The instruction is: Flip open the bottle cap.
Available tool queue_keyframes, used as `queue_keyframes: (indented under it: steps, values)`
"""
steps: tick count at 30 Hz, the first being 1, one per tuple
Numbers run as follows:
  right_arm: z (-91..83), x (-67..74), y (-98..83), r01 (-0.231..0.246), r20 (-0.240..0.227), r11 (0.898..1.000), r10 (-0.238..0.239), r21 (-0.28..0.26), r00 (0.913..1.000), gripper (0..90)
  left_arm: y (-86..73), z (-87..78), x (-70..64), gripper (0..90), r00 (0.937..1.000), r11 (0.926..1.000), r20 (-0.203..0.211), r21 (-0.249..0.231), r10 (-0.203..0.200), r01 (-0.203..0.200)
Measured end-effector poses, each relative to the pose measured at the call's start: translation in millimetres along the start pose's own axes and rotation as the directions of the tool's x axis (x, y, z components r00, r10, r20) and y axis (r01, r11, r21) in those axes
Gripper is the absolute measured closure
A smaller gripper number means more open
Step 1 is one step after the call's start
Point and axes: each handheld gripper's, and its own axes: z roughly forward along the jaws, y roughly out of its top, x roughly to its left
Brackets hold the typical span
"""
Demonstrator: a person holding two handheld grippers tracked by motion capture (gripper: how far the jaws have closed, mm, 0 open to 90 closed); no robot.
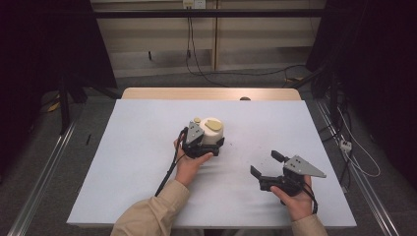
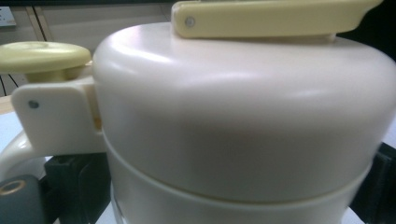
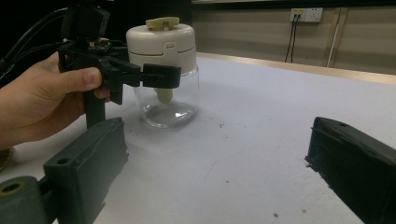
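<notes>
Left tongs (image 3: 161, 77) clamp jar (image 3: 168, 100) | right tongs (image 1: 265, 164) spread wide | jar's lower body hidden up close

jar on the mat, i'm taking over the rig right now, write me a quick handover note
Left claw: jaws on either side of the jar, just below its cream lid; real clamping can't be confirmed.
Right claw: open, holds nothing, off to the jar's right on the white mat.
Jar: upright mid-mat, clear glass, looks empty, lid on.
Done: left claw brought to the jar.
Left: probably the right claw works the lid while the left steadies the jar.
</notes>
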Motion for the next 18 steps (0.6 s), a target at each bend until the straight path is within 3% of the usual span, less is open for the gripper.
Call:
queue_keyframes:
  steps: [7,17,18]
  values:
    - [11.1,2.6,9.3,-0.009,-0.011,1.0,0.009,-0.009,0.9999,12.8,-0.2,0.0,0.3,5.1,1.0,1.0,0.002,0.0,-0.002,0.002]
    - [28.4,7.2,20.7,0.005,-0.054,1.0,-0.004,0.011,0.9985,40.9,-0.3,-0.1,0.4,5.1,1.0,1.0,0.003,0.006,0.001,-0.001]
    - [31.2,7.6,22.6,0.008,-0.063,1.0,-0.007,0.014,0.998,47.0,-0.3,-0.1,0.4,5.1,1.0,1.0,0.003,0.006,0.002,-0.002]
